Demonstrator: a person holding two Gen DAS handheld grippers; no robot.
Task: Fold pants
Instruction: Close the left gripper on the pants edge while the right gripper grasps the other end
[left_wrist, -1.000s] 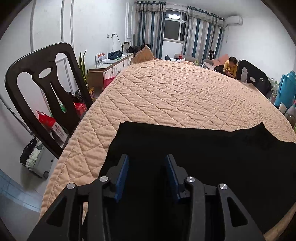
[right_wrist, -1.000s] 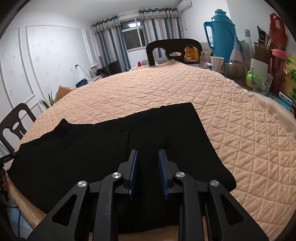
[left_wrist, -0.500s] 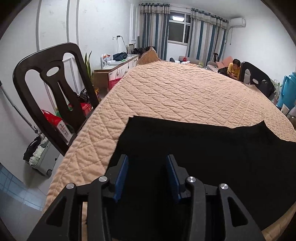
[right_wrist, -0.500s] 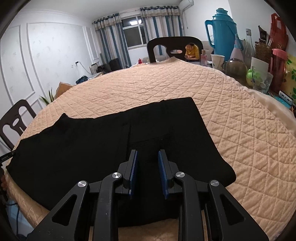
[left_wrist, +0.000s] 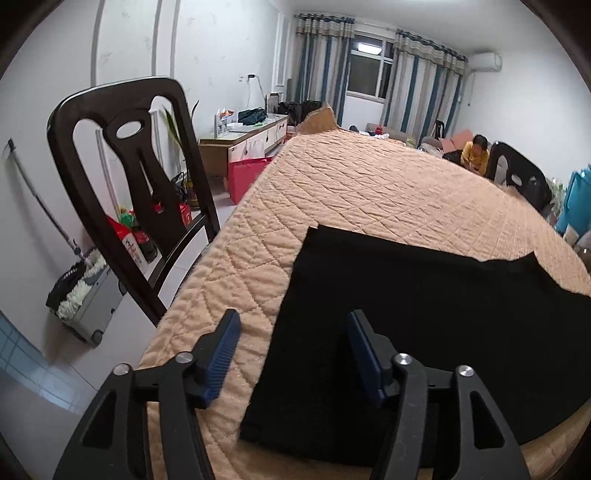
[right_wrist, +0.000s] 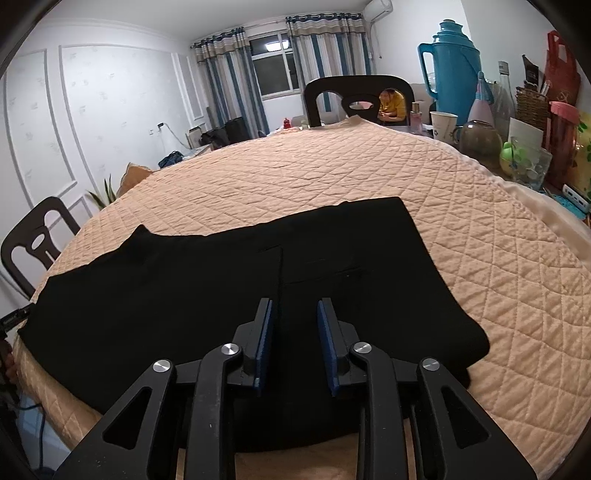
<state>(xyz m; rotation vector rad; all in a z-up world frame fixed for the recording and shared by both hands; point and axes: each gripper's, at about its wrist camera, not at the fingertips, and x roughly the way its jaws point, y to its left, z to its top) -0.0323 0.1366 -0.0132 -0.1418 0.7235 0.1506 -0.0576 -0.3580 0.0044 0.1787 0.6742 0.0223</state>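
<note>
Lying flat on a quilted tan table cover (right_wrist: 369, 166), black pants (right_wrist: 221, 280) sit beneath both tongs, left (left_wrist: 291, 343) and right (right_wrist: 295, 336), spread apart.

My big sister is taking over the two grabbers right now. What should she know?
Left gripper: open wide, holding nothing, poised over the left end edge of the pants.
Right gripper: open, holding nothing, above the pants' right part.
Pants: black, lying flat and stretched out lengthwise along the near side of the quilt.
Done: pants look spread out smooth; whether they are already folded once cannot be told.
Left: probably grab the left end and fold it over toward the right, then tidy.
</note>
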